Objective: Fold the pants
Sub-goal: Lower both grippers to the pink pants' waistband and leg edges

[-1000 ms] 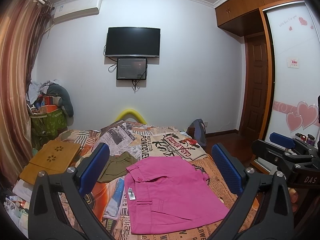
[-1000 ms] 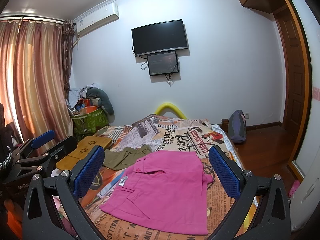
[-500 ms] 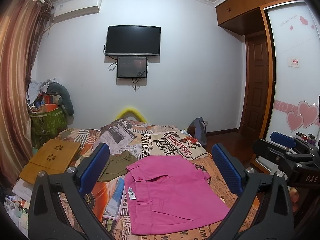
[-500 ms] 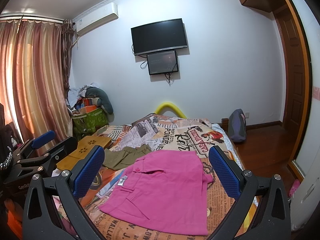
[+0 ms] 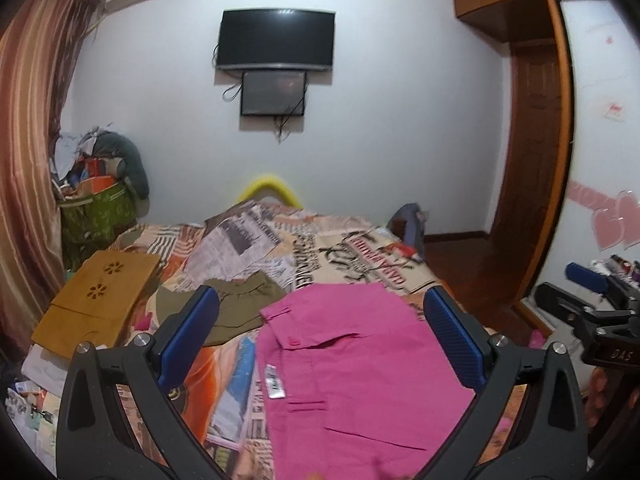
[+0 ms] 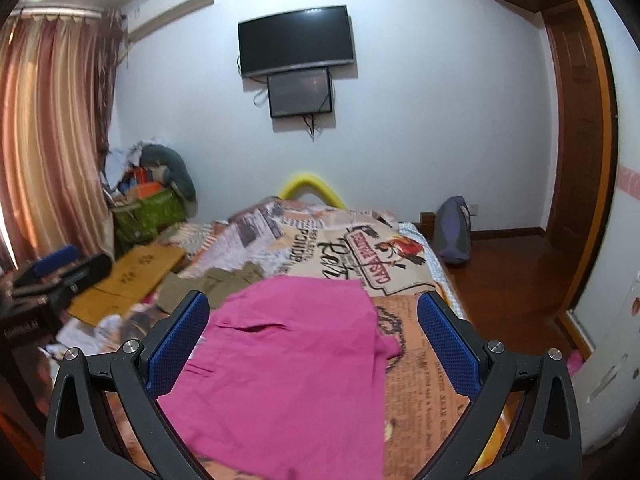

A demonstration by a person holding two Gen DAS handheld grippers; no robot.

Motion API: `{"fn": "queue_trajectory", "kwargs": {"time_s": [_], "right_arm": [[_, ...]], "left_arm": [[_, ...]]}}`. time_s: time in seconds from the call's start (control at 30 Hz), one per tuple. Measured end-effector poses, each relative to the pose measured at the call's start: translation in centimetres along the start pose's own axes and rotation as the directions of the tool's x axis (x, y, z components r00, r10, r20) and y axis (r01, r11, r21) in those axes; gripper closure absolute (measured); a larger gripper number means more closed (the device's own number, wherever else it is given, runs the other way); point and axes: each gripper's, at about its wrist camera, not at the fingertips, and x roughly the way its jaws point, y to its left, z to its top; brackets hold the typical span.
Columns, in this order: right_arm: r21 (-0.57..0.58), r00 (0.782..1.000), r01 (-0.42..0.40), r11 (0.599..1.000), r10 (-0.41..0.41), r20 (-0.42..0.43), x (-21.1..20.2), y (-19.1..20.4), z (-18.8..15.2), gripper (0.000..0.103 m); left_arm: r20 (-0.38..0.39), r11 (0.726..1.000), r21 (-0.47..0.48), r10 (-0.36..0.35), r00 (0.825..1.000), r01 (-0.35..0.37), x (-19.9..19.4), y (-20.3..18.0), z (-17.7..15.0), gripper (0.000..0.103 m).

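Item: pink pants (image 5: 352,364), lying flat on the bed (image 5: 344,248) with its newspaper-print cover, lower centre of both wrist views. A white label (image 5: 275,387) shows on the left part of the garment in the left wrist view; a buttoned pocket flap sits near its upper edge.

Left gripper (image 5: 320,344): fingers (image 5: 188,336) spread wide, holding nothing. The pants fill the gap between the blue pads, the fabric's upper edge sitting near the level of the pad tips. Contact between pads and cloth cannot be told.

Right gripper (image 6: 316,344): fingers (image 6: 448,344) spread wide, holding nothing. The pants (image 6: 292,372) lie between them, reaching behind the left pad; the right pad stands over bare printed bedcover, apart from the garment's right edge.

Other items: olive-green garment (image 5: 236,304), just beside the pants at upper left of them. Wooden lap tray (image 5: 96,300), left side of the bed. Green bag (image 5: 96,212) heaped with clothes, left corner by the curtain (image 5: 28,140). Wall television (image 5: 276,42) with a smaller screen below it, upper centre. Wooden door (image 5: 536,160), right. Blue backpack (image 6: 452,228) on the floor beyond the bed.
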Motion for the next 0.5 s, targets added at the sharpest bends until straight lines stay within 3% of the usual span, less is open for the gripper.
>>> {"fn": "queue_trajectory", "kwargs": {"time_s": [0.2, 0.33, 0.5], "right_arm": [[-0.032, 0.997, 0.030, 0.999, -0.033, -0.074, 4.9, -2.8, -0.9, 0.000], [0.016, 0.979, 0.023, 1.000, -0.019, -0.204, 8.7, -5.2, -1.7, 0.000], [0.052, 0.953, 0.034, 0.998, -0.017, -0.303, 12.3, -7.2, -3.7, 0.000]], "left_arm": [[-0.130, 0.999, 0.005, 0.038, 0.991, -0.037, 7.2, 2.4, -1.2, 0.000], [-0.232, 0.999, -0.032, 0.032, 0.972, -0.040, 11.7, 4.3, -3.1, 0.000], [-0.341, 0.999, -0.019, 0.041, 0.939, -0.050, 16.7, 5.7, -5.5, 0.000]]}}
